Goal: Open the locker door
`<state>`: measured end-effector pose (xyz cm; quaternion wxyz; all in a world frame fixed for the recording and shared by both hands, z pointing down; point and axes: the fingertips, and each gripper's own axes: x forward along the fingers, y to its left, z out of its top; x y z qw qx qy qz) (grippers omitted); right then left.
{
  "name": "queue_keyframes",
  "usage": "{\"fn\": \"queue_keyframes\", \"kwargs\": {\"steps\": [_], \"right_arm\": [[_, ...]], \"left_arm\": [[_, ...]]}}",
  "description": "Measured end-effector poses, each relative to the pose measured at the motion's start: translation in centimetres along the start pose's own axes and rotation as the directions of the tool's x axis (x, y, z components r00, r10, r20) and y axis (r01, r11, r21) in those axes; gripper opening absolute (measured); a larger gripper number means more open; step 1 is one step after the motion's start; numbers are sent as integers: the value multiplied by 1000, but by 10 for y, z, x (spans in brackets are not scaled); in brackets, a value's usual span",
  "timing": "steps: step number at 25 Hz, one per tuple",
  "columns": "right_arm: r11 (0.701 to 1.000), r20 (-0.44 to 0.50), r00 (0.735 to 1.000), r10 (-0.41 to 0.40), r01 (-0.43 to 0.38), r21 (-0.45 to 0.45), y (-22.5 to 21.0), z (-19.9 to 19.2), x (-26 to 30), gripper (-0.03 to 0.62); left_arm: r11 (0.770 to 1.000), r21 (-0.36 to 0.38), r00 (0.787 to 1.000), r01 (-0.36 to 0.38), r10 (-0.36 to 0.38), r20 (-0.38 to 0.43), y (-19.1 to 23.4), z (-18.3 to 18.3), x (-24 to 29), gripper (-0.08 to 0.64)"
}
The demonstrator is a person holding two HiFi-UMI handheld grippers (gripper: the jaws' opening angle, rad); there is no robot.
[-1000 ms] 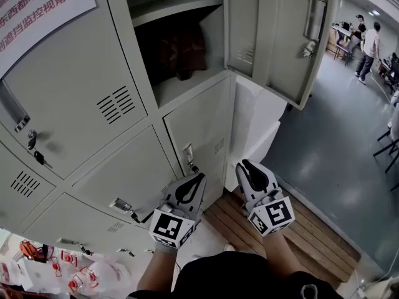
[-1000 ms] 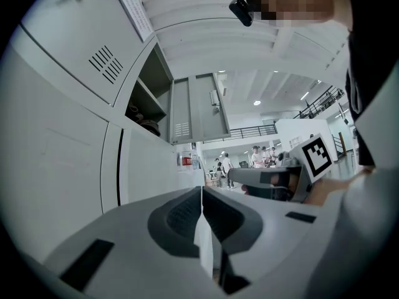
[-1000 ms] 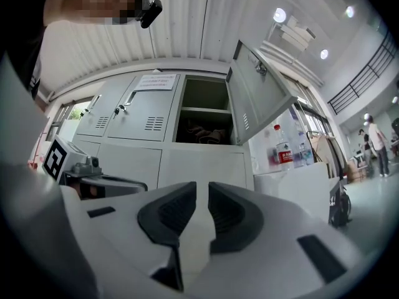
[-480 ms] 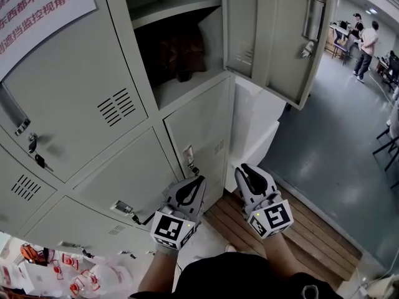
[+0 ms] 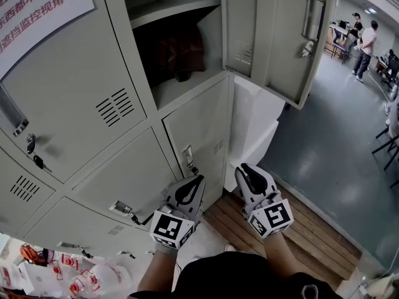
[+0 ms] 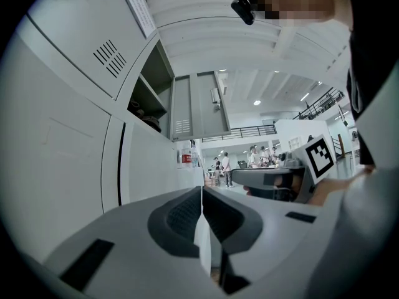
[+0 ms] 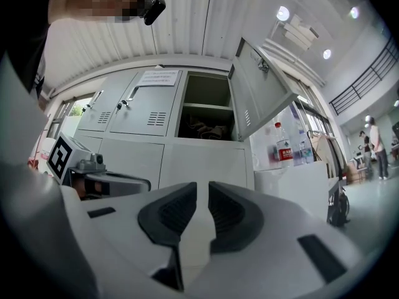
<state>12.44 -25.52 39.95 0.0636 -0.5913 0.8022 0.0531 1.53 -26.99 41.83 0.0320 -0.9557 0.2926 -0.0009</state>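
The locker door stands swung wide open at the upper right of the head view, hinged on the grey locker bank, its inner face turned toward the person. The compartment behind it is exposed, with a dark bundle lying at the back; what it is cannot be told.

The left gripper and right gripper hang low near the person's waist, well apart from the door. Each gripper view shows its jaws drawn together with nothing between them.

Judged from this, the opening looks done. The sound way to finish is to keep both tools low and away, so that nothing nudges the door back.

The door's free edge juts out over the grey floor, with a handle plate near its top; a raised gripper on the right side would meet that edge first. Below the compartment sits a lower locker door, closed, with a white box just beside it. Wooden boards lie under the grippers. Open room lies to the right, across the floor; people stand far off there.
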Motion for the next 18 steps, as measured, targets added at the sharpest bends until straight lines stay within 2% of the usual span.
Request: {"fn": "queue_keyframes", "kwargs": {"steps": [12,18], "right_arm": [[1000,-4,1000,-9,9,9,-4,-3,-3,68],[1000,-2,1000,-9,9,16,-4,-3,-4,69]], "left_arm": [[1000,3,1000,-2,2,-12,0,0,1,23],[1000,5,1000,-8,8,8,1,3,2,23]]}}
